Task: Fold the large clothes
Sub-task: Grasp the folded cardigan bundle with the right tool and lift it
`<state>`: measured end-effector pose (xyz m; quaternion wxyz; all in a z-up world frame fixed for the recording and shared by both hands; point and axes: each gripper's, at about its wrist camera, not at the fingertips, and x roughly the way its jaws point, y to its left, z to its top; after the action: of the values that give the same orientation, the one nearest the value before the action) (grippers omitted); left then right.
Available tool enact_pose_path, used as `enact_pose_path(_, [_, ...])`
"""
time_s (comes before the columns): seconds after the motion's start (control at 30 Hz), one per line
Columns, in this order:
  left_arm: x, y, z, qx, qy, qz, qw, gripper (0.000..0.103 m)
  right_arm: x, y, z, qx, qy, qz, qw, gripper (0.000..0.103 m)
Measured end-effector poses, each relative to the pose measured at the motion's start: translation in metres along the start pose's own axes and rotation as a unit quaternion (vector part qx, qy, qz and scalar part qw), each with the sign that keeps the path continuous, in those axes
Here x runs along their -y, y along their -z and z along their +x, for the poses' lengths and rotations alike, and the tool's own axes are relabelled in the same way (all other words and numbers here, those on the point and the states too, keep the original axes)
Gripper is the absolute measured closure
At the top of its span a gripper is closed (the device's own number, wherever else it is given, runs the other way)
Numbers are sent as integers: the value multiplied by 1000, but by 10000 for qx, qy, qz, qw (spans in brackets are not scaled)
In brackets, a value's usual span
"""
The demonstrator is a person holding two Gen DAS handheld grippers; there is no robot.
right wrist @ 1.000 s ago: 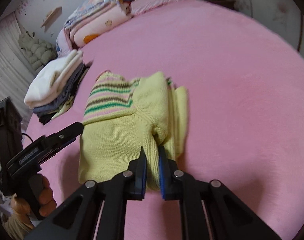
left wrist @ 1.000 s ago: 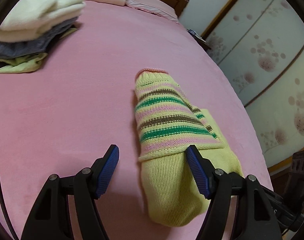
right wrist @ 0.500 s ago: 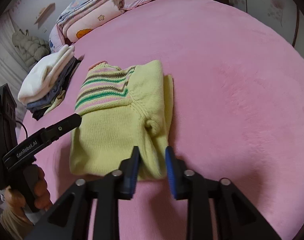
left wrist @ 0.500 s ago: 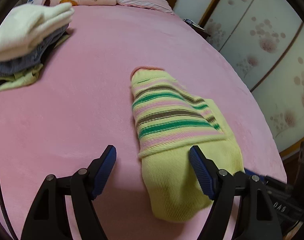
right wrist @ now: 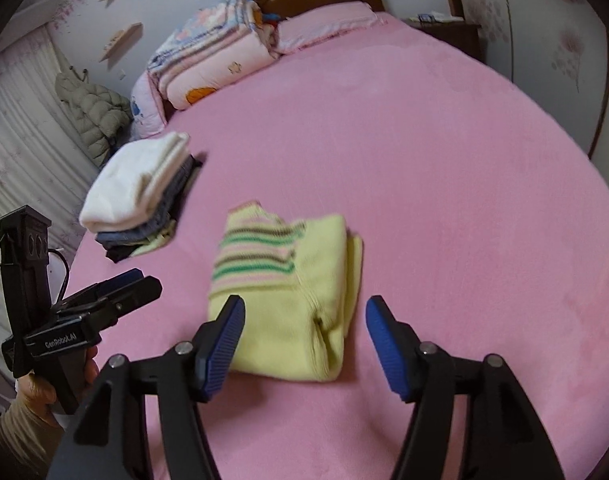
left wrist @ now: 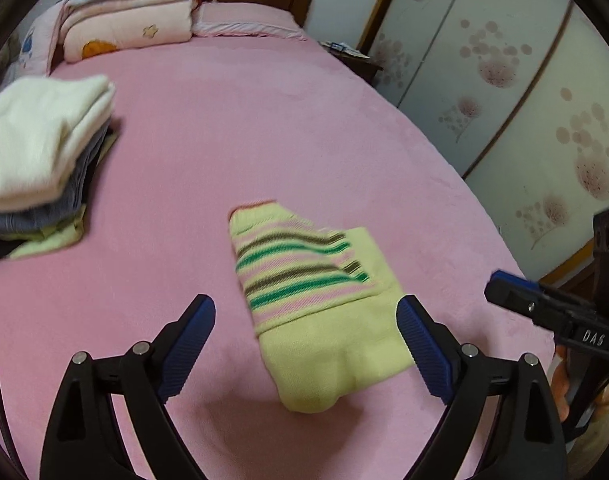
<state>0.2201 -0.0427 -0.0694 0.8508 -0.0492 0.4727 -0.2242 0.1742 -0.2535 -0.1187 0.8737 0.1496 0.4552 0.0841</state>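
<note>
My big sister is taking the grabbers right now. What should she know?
Left tool: open, holding nothing, above the bed.
Right tool: open, holding nothing.
The yellow striped sweater lies folded in a neat packet on the bed, between both tools.
A pile of folded clothes sits further back, to the left, apart from the sweater.
Done: the sweater looks fully folded.
Left: probably move it onto the pile.

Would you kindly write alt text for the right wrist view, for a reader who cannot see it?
A folded yellow sweater with pink, green and brown stripes lies on a pink bed, beyond the open right gripper, which holds nothing. To the left are the left gripper and a stack of folded clothes.
</note>
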Motion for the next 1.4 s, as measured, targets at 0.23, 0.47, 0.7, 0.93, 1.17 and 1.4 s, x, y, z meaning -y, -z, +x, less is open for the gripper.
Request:
enact_pose_path(0.23, [1, -13, 14, -164, 78, -268, 9995, 12, -12, -26, 7, -21, -172, -199, 9997, 12])
enact_pose_path(0.47, [-13, -7, 54, -504, 178, -609, 9967, 12, -4, -32, 58, -573, -314, -131, 9978, 12])
enact_pose_path(0.7, [-30, 4, 99, -915, 478, -1024, 9894, 12, 9, -23, 99, -964, -395, 63, 9945, 12])
enact_pose_path(0.93, [-47, 19, 136, -1179, 818, -1408, 9796, 11, 29, -12, 142, -1428, -414, 278, 9885, 12])
enact_pose_path(1.17, [-59, 37, 157, -1183, 1188, -1667, 9717, 4, 50, -1, 168, -1635, -1022, 600, 9794, 12])
enact_pose_path(1.4, [-62, 46, 160, -998, 1369, -1657, 9715, 3, 59, 4, 177, -1712, -1490, 766, 9709, 12])
